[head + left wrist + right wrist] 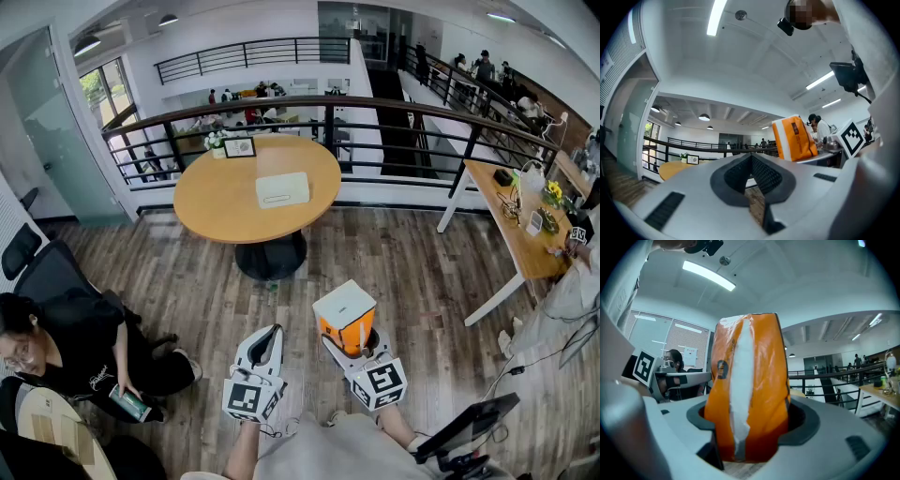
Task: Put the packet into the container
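My right tongs (pixel 354 342) grip the packet (pixel 343 314). Its orange sides sit pressed between the two jaws, which stand wide apart around it. In the right gripper view it stands upright, a white seam running down its face. My left tongs (pixel 270 336) are closed with nothing in them; the left gripper view shows their ribbed pads meeting at the tips. I hold both tongs up close to my body, above the wood floor (pixel 422 272), the left ones just beside the right. The packet is in the air, well apart from the round table (pixel 216 202) ahead of me. A white box (pixel 282 189) lies near the middle of the table, and a small framed card (pixel 239 147) stands at its far edge. A person (pixel 66 347) sits low at my left.
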